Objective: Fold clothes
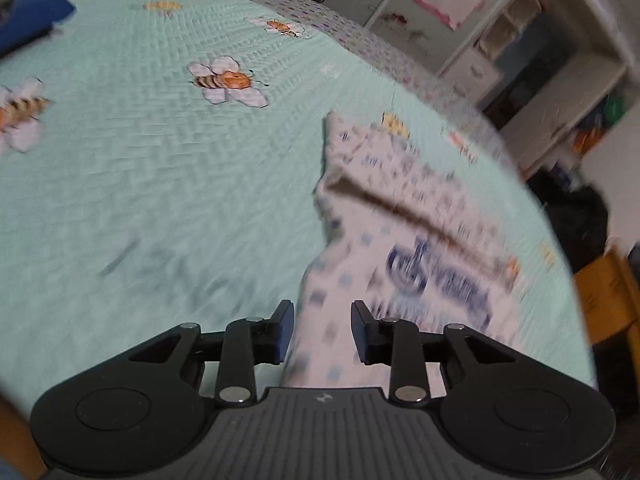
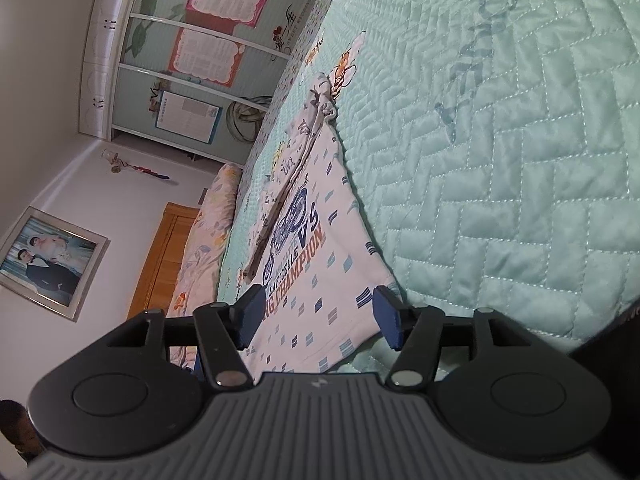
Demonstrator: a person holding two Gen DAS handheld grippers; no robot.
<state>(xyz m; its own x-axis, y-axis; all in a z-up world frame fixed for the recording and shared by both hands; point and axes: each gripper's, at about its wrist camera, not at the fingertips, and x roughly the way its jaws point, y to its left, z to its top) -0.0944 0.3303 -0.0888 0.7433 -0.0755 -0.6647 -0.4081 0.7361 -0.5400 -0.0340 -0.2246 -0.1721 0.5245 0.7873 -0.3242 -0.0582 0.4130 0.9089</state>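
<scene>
Two claws, one garment: my left claw (image 1: pixel 322 332) open, cloth between the pads but ungripped; right claw (image 2: pixel 316 318) open astride the printed shirt (image 2: pixel 308 248) lying half-folded on the bed quilt (image 2: pixel 520 160). Risk: released fold springs back, slack fabric bunching.

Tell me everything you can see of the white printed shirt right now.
The white printed shirt looks like soft cotton, dotted with small blue marks and a blue-and-orange crest reading CHAMPION. It lies partly folded on the green quilted bedspread, one flap doubled over. The open left gripper and right gripper straddle its near edge without pinching.
</scene>
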